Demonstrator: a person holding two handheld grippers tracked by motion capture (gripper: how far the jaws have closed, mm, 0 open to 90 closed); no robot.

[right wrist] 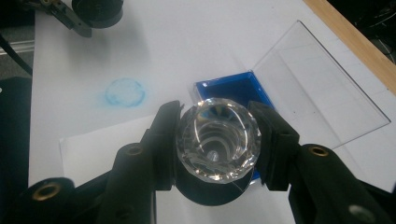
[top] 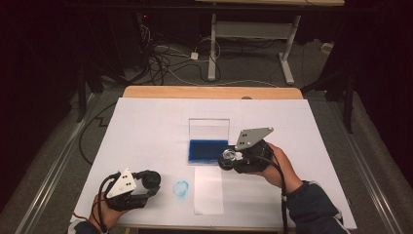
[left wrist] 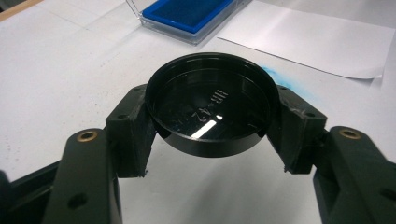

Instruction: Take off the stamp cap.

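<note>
Stamp (right wrist: pixel 218 140), clear and faceted, is gripped in the closed right tongs (right wrist: pixel 217 144) above the open blue ink pad (top: pixel 208 150). Its black cap (left wrist: pixel 210 102) is clamped in the left tongs (left wrist: pixel 210 116). Inking and stamping on the paper (top: pixel 208 190) seem left.

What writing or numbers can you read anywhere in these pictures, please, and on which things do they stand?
"42": raised characters inside the black round cap held between the left gripper's jaws, read with some doubt.
More characters stand above them on the cap, too blurred to read.
The glass piece, blue tray and paper sheet show no writing.
</note>
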